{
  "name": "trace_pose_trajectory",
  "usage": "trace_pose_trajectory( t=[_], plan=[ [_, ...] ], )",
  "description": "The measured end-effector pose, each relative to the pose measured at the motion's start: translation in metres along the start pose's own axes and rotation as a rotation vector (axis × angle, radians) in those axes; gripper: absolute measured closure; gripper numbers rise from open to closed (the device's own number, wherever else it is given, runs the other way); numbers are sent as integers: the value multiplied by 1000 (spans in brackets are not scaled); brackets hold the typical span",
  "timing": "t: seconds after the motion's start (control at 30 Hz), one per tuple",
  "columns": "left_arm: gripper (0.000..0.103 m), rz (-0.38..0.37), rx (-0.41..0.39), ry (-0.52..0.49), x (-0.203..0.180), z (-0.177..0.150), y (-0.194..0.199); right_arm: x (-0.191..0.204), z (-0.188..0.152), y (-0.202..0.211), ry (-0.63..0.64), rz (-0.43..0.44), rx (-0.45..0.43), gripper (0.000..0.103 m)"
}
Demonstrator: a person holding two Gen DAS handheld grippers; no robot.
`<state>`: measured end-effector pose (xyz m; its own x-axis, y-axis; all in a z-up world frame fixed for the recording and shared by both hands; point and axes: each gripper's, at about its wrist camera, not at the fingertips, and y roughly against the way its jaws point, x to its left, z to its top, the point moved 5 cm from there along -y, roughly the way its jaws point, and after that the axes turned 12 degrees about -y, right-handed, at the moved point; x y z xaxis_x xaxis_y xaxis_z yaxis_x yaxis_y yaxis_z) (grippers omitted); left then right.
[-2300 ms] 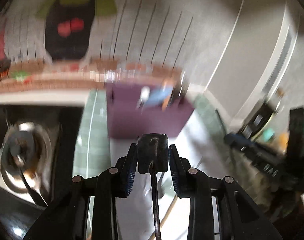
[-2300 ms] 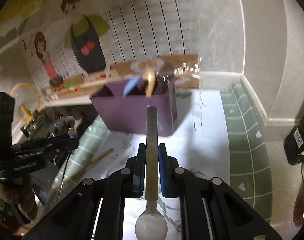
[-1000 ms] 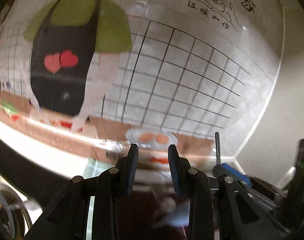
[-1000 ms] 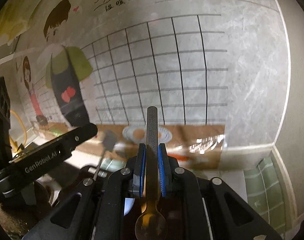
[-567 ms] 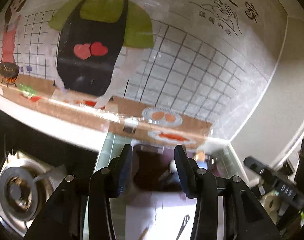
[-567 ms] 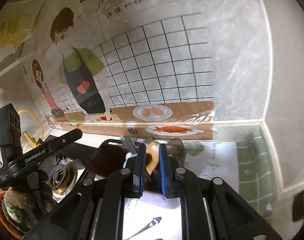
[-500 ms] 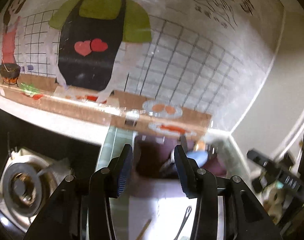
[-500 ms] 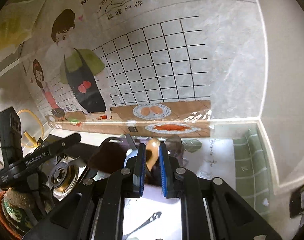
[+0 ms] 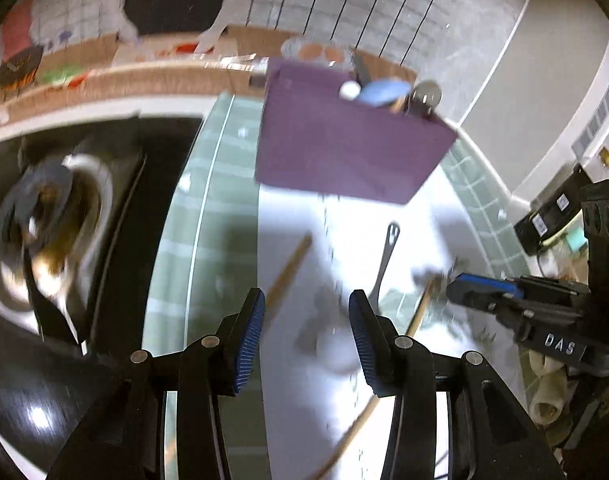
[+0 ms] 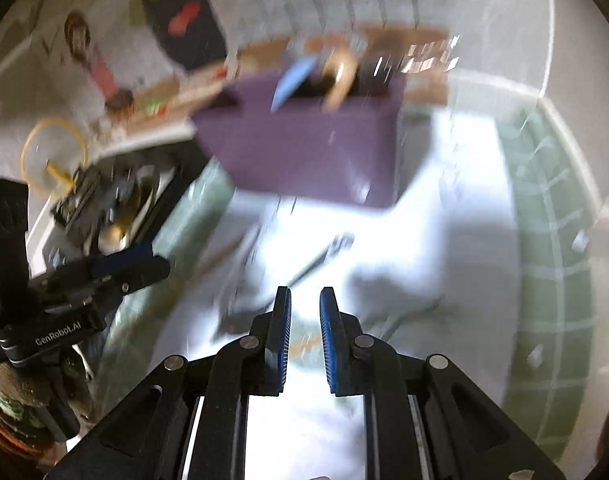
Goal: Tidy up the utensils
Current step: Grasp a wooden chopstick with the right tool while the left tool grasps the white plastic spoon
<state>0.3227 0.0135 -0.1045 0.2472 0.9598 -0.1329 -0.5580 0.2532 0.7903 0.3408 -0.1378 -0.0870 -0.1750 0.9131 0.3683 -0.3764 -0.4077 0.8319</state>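
Both grippers hang empty above a white mat (image 9: 304, 216) on the counter. In the left wrist view, the left gripper (image 9: 306, 320) fills the lower centre of the frame, its blue-padded jaws spread wide with nothing between them, having just been opening. Beyond it, in the upper centre, stands the purple utensil holder (image 9: 344, 152), with a white-tipped handle, a blue spoon (image 9: 382, 92) and a round metal end poking from its top right corner. On the mat below the holder lie a wooden chopstick (image 9: 288, 270), slanting at centre, and a dark slotted utensil (image 9: 386, 258) just right of it; a second wooden stick (image 9: 422, 306) lies further right, near the tip of the right gripper (image 9: 480, 292) entering from the right edge. A gas burner (image 9: 44, 232) blurs the left side. The right wrist view is heavily smeared: the right gripper (image 10: 304, 320) at lower centre shows its jaws parted by a narrow gap, nothing held, having just been opening slightly. The holder (image 10: 304, 152) sits in the upper centre, the left gripper (image 10: 116, 268) at the left edge.
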Motion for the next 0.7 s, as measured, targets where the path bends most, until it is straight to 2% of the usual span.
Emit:
trace_pose_trajectory(
  t=[0.17, 0.27, 0.37, 0.47, 0.57, 0.7],
  plan=[
    [58, 34, 14, 55, 1, -28, 10, 1, -31, -10, -45, 12, 56, 88],
    [58, 31, 4, 82, 5, -38, 21, -4, -35, -17, -123, 8, 67, 88],
    [58, 35, -8, 64, 9, -37, 34, -13, -30, -29, -233, -8, 61, 88],
    [58, 16, -11, 39, 14, -34, 44, -16, -23, -32, -348, 3, 29, 88],
    [58, 4, 11, 26, 23, -34, 47, -12, -17, -35, -393, -26, 2, 88],
    [58, -4, 24, 14, 34, -38, 47, 4, -13, -42, -349, -124, -52, 87]
  ],
)
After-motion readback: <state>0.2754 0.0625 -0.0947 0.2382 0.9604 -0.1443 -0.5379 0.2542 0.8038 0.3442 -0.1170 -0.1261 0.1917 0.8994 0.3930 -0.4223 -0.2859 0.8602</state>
